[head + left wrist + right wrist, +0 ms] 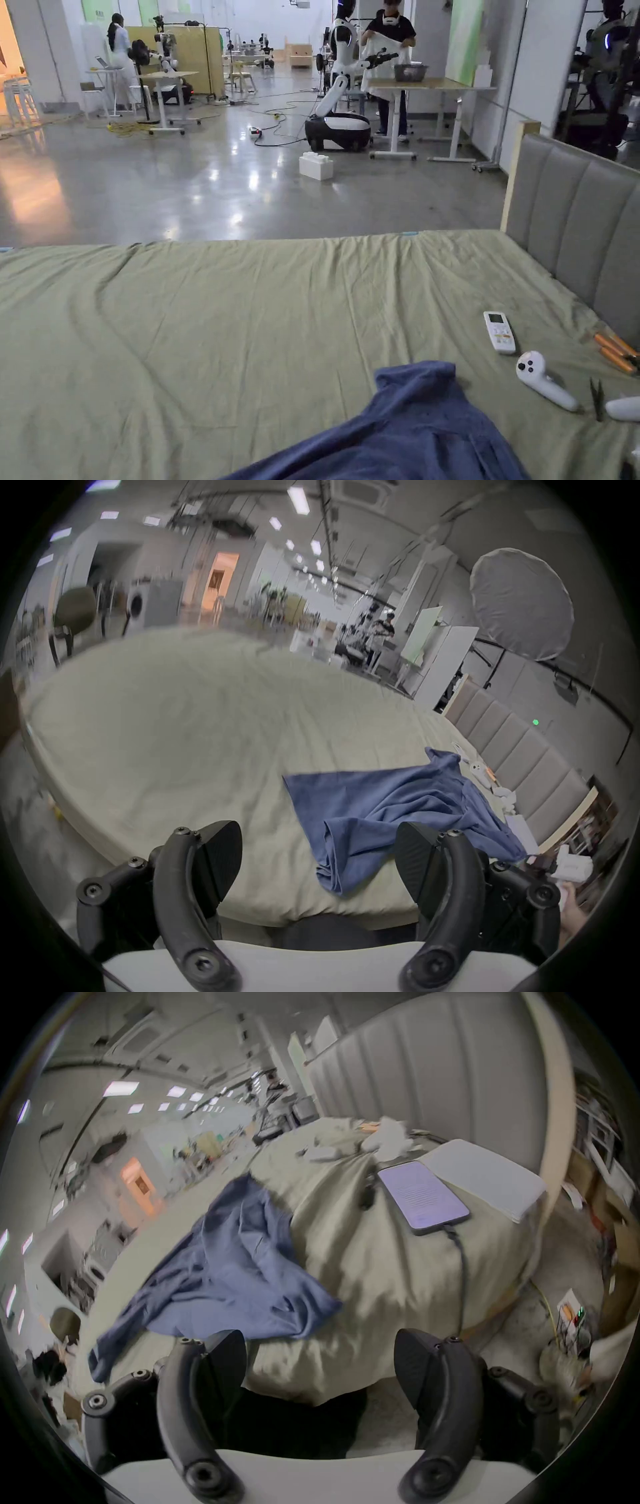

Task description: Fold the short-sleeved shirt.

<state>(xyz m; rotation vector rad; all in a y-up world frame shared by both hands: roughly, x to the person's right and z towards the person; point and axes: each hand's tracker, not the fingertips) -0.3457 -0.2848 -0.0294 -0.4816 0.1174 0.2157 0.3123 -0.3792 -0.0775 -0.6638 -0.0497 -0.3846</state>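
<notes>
Head view: blue shirt (pixel 406 431), crumpled, unfolded, at 6 o'clock on bed (pixel 187 350) w/ green sheet; white remote (pixel 499 332) and white controller (pixel 545 381) at 3-4 o'clock, apart from shirt. Left gripper view: left tool (pixel 318 857), jaws wide apart, nothing between, shirt at 2 o'clock. Right gripper view: right tool (pixel 320 1369), jaws apart, empty; shirt at 10 o'clock, phone (pixel 422 1196) w/ cable at 1 o'clock.

A plain slate-blue cotton short-sleeved shirt (pixel 406 431) lies on an unpatterned olive-green bed sheet (pixel 219 325). Beside the sheet, the ribbed padded headboard (pixel 581 219) is grey. Both grippers' curved plastic jaws are matte black.
</notes>
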